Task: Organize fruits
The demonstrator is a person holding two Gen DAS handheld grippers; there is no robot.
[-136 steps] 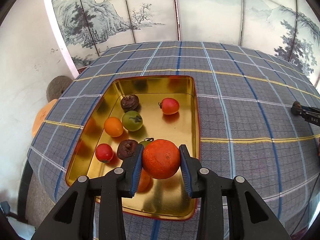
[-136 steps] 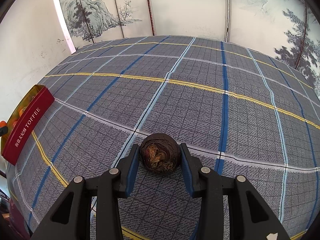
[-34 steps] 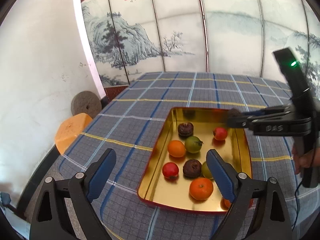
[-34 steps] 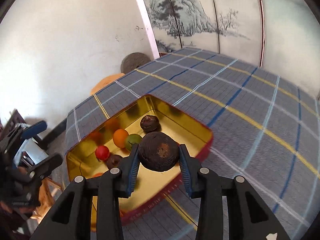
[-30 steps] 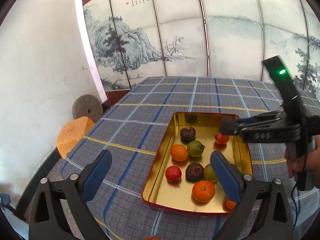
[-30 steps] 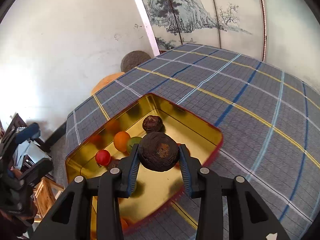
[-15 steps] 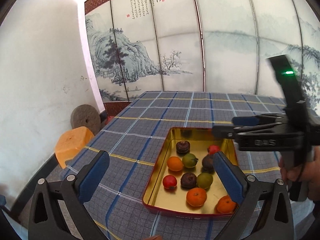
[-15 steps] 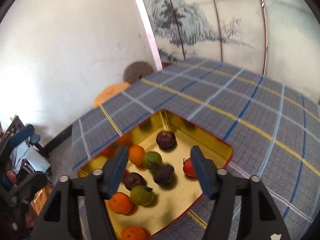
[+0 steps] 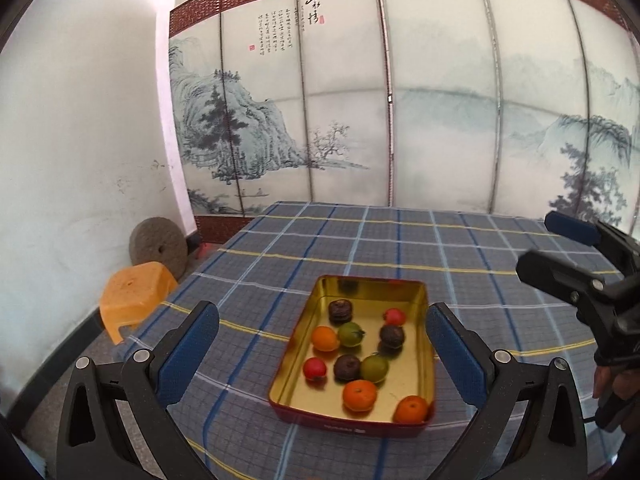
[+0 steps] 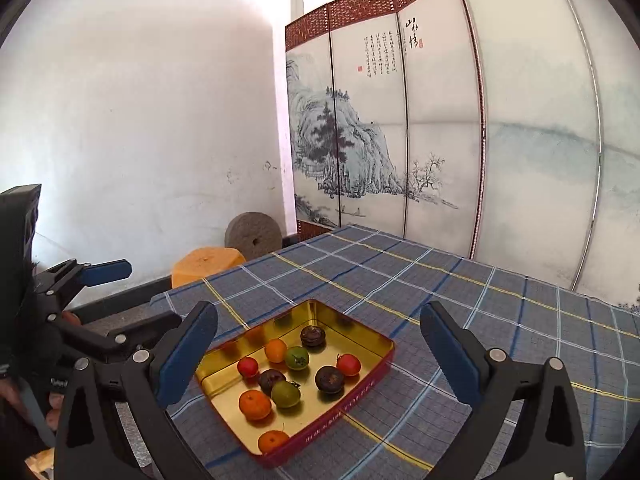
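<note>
A gold tin tray [image 9: 368,280] [image 10: 348,404] with red outer walls lies on the plaid cloth and holds several fruits: orange, green, red and dark brown ones. One dark brown fruit [image 9: 392,336] [image 10: 329,379] rests near the tray's right side, beside a red one [image 10: 349,364]. My left gripper [image 9: 322,312] [image 10: 140,296] hovers above and before the tray, open and empty. Held off to the tray's right and above it, my right gripper [image 10: 318,314] [image 9: 546,242] has its jaws opening wide with nothing between them.
The table [image 9: 400,240] wears a grey-blue plaid cloth. An orange plastic stool [image 9: 134,294] and a round millstone [image 9: 158,246] stand on the floor to the left. A painted folding screen [image 9: 400,120] backs the table. A person's hand [image 9: 616,384] holds the right gripper.
The right gripper opened and let go of the dark brown fruit, which now lies in the tray. Both grippers drew back and rose, so the tray looks smaller.
</note>
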